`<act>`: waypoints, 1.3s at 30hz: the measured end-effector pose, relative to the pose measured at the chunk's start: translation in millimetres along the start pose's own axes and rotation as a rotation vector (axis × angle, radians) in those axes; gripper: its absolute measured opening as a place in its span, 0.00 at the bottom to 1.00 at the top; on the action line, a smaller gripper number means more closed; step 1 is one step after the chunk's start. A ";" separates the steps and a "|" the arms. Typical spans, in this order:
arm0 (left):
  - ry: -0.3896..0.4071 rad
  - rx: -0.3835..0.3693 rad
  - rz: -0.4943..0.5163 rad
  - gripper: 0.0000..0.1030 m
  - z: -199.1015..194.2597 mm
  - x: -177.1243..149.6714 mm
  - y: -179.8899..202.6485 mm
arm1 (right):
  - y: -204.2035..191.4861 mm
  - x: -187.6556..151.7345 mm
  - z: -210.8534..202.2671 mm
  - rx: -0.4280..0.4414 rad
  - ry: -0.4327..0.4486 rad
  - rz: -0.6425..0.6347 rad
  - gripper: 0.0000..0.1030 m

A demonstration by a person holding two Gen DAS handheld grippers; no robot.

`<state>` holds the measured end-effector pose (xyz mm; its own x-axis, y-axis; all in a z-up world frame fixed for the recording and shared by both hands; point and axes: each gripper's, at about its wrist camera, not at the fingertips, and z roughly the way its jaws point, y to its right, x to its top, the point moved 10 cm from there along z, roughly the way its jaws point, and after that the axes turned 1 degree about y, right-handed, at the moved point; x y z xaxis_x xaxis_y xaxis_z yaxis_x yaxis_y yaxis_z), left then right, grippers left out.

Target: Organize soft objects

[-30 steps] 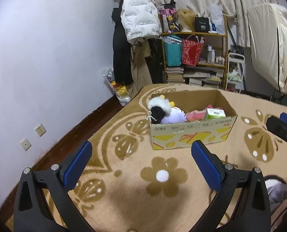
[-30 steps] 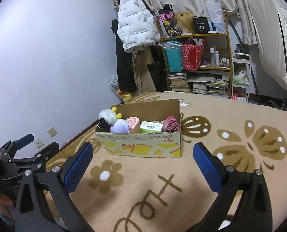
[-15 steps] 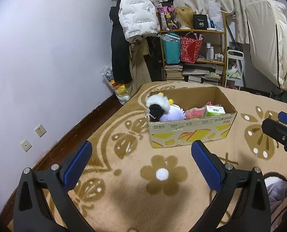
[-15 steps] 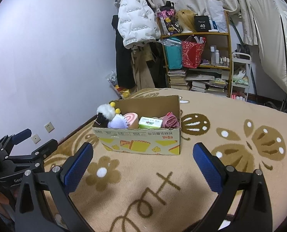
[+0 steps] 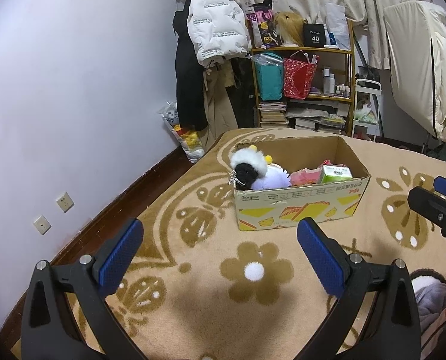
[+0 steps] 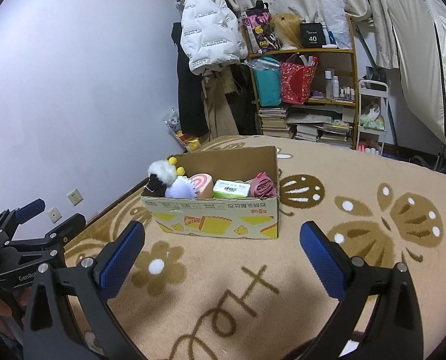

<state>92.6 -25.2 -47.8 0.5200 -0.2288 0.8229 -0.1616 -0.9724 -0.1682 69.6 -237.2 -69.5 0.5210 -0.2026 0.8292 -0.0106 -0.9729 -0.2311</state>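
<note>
A cardboard box (image 5: 298,207) (image 6: 217,219) stands on the patterned tan carpet. Inside it lie a black-and-white plush sheep with a lilac body (image 5: 250,171) (image 6: 163,180), a pink swirl roll cushion (image 6: 202,183), a green tissue pack (image 5: 335,174) (image 6: 232,188) and a pink fabric piece (image 6: 263,186). My left gripper (image 5: 220,249) hovers open and empty over the carpet, short of the box. My right gripper (image 6: 223,249) is likewise open and empty in front of the box. A grey-and-white fluffy item (image 5: 427,294) lies at the lower right of the left wrist view, partly hidden.
A wooden shelf (image 6: 304,90) with bags, books and bottles stands behind the box beside hanging coats (image 6: 211,30). A white wall with sockets (image 5: 64,202) runs along the left. A small white cart (image 6: 371,114) and a cream duvet (image 5: 418,69) are at the right.
Both grippers have drawn back and risen slightly, so the box sits a little lower and nearer the centre of each view. Their fingers stayed open.
</note>
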 end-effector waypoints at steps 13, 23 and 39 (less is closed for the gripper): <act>-0.002 0.001 0.002 0.99 0.1 -0.6 0.1 | 1.0 0.0 -0.2 -0.003 0.001 -0.004 1.00; -0.004 -0.001 0.004 0.99 0.1 -1.9 0.5 | 1.8 -0.4 -0.1 -0.005 0.000 -0.004 1.00; -0.012 -0.002 0.008 0.99 1.9 -6.3 -0.4 | 3.1 -0.6 -0.8 -0.005 0.000 -0.006 1.00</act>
<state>91.0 -23.5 -53.9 0.5288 -0.2370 0.8150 -0.1676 -0.9705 -0.1735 68.6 -240.2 -70.3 0.5209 -0.1970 0.8306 -0.0119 -0.9746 -0.2238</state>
